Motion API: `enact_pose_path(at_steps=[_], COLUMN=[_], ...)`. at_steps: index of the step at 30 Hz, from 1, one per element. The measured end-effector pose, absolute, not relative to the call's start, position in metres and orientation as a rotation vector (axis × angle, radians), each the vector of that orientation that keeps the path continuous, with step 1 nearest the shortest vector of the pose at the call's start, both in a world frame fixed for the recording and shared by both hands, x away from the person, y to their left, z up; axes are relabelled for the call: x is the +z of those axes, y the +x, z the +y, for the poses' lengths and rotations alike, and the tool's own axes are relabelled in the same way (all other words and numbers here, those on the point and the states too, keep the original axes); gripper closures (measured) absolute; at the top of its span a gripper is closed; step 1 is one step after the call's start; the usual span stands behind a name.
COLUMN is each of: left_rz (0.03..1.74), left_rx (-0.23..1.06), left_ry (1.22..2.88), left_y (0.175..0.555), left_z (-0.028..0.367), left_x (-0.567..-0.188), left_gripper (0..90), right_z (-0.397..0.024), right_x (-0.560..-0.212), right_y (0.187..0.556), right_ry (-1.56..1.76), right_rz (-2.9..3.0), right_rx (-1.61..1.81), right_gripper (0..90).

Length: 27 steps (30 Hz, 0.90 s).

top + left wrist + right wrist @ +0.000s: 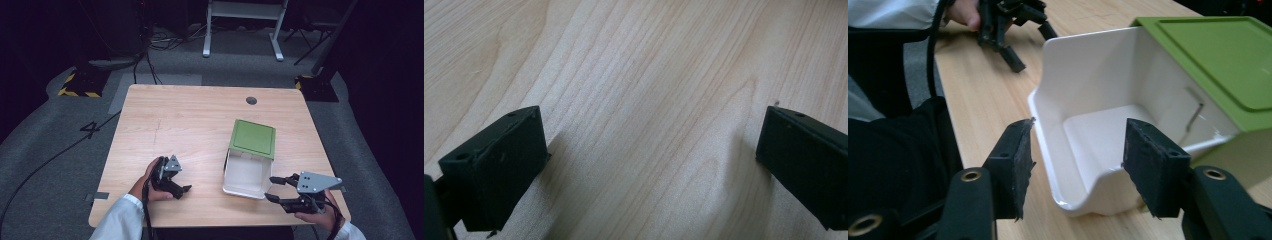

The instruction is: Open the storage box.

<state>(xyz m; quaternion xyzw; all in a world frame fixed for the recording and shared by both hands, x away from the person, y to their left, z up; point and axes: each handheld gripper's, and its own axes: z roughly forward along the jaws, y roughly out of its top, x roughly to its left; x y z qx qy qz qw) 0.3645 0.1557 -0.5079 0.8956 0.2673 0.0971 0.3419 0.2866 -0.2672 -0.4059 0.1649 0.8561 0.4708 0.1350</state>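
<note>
Bin [246,176], white with a green lid [253,138], sits right of centre in the high view on the wooden table [190,120], lid pushed back so the inside shows. At lower left, your left gripper [179,189] rests low over bare wood, jaws spread wide with nothing between them. At lower right, your right gripper [272,188] points at the bin's near corner, jaws apart and empty, just short of the rim.

table [190,120] brightly lit | surroundings dark | soft shadows | close-up fingers [1013,165] slightly blurred
</note>
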Motion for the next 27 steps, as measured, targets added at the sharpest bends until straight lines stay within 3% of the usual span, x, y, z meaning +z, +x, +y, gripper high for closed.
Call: enact_pose_path(at_steps=[14, 19, 27], left_rz=[0.695, 0.695, 0.695], left_rx=[0.252, 0.252, 0.251], left_ry=[2.329, 2.329, 2.329], left_y=[0.365, 0.365, 0.365], left_z=[0.156, 0.155, 0.155], left_x=[-0.508, -0.508, -0.508], left_gripper=[0.1, 0.2, 0.1], right_z=[-0.299, -0.319, -0.341], right_x=[-0.411, -0.427, -0.462], right_y=[0.301, 0.314, 0.336], right_ry=[0.574, 0.661, 0.790], right_rz=[2.391, 2.375, 2.380], right_rx=[1.295, 1.252, 1.125], right_gripper=[30.6, 23.4, 22.2])
